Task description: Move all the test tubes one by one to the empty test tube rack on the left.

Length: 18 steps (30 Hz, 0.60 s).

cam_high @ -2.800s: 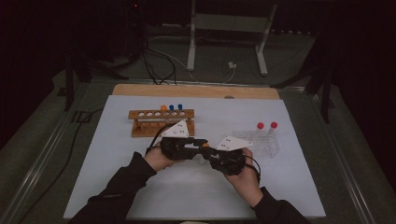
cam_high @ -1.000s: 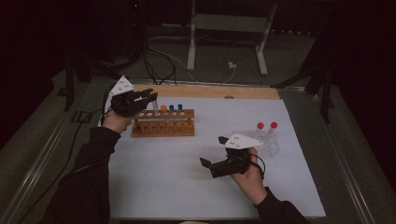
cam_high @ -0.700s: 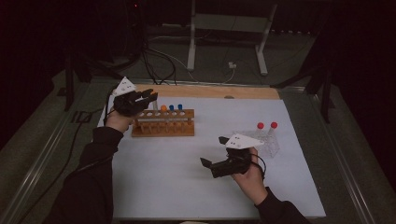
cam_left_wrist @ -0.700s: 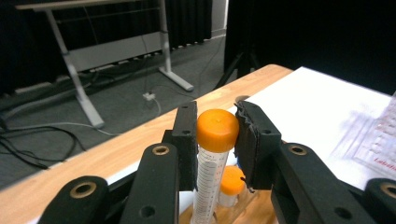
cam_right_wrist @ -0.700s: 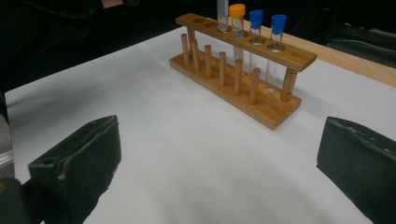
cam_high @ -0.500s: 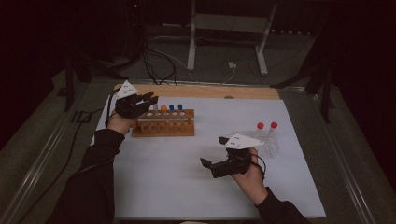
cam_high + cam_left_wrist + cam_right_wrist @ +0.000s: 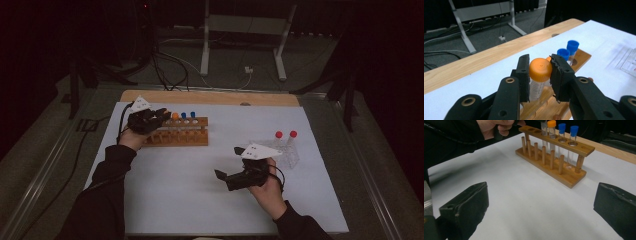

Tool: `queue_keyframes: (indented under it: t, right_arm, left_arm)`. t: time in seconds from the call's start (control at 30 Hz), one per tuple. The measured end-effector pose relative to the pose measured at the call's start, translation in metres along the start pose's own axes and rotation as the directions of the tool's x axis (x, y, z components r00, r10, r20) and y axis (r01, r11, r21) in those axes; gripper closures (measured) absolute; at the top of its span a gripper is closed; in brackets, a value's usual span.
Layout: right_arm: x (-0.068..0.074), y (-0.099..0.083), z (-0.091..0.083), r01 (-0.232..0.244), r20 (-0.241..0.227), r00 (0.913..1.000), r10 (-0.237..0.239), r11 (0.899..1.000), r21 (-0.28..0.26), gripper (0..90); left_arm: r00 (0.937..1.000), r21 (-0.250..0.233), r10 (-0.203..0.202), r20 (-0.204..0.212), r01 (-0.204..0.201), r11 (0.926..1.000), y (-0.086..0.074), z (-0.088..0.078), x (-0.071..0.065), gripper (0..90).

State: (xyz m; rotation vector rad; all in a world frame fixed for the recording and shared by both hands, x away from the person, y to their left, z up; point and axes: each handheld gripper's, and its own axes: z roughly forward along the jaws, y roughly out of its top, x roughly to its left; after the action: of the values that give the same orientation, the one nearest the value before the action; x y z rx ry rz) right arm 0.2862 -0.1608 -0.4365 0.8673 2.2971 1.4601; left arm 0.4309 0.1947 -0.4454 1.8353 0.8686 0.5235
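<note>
My left gripper (image 7: 539, 75) is shut on an orange-capped tube (image 7: 540, 70), gripping it just under the cap and holding it upright over the wooden rack (image 7: 180, 134). In the right gripper view the held tube's clear body (image 7: 544, 131) reaches down through a hole in the rack's top board (image 7: 584, 148). Beside it stand a second orange-capped tube (image 7: 551, 125) and two blue-capped tubes (image 7: 562, 127). In the high view my left gripper (image 7: 161, 116) is at the rack's left end. My right gripper (image 7: 221, 176) hovers open and empty over the white mat, facing the rack.
A clear plastic rack (image 7: 282, 150) with two red-capped tubes stands right of my right hand. The white mat (image 7: 190, 185) covers the table, with a wooden strip (image 7: 210, 97) along its far edge. Cables and a metal stand lie on the floor beyond.
The left hand has come down with the orange-capped tube onto the rack's left end. The right hand has kept still, jaws open.
</note>
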Motion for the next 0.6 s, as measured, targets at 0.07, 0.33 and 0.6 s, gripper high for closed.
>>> queue_keyframes:
  t: [0.07, 0.33, 0.6]
  right_arm:
    - [0.0001, -0.0001, 0.0001, -0.001, -0.001, 1.0000, 0.001, 1.000, 0.001, 0.0]
    - [-0.0004, -0.0001, -0.0005, 0.000, -0.001, 1.0000, 0.000, 1.000, 0.001, 0.0]
    - [-0.0005, 0.0003, -0.0014, -0.001, -0.002, 1.0000, 0.001, 1.000, 0.000, 0.0]
  left_arm:
    - [1.0000, 0.003, -0.004, -0.002, 0.004, 1.0000, -0.0019, 0.0014, 0.0001, 71.3]
    - [1.0000, 0.020, 0.000, -0.005, 0.000, 0.9998, -0.0065, 0.0051, -0.0003, 71.2]
    - [0.9997, 0.026, 0.007, 0.023, -0.008, 0.9996, -0.0058, 0.0023, 0.0005, 63.7]
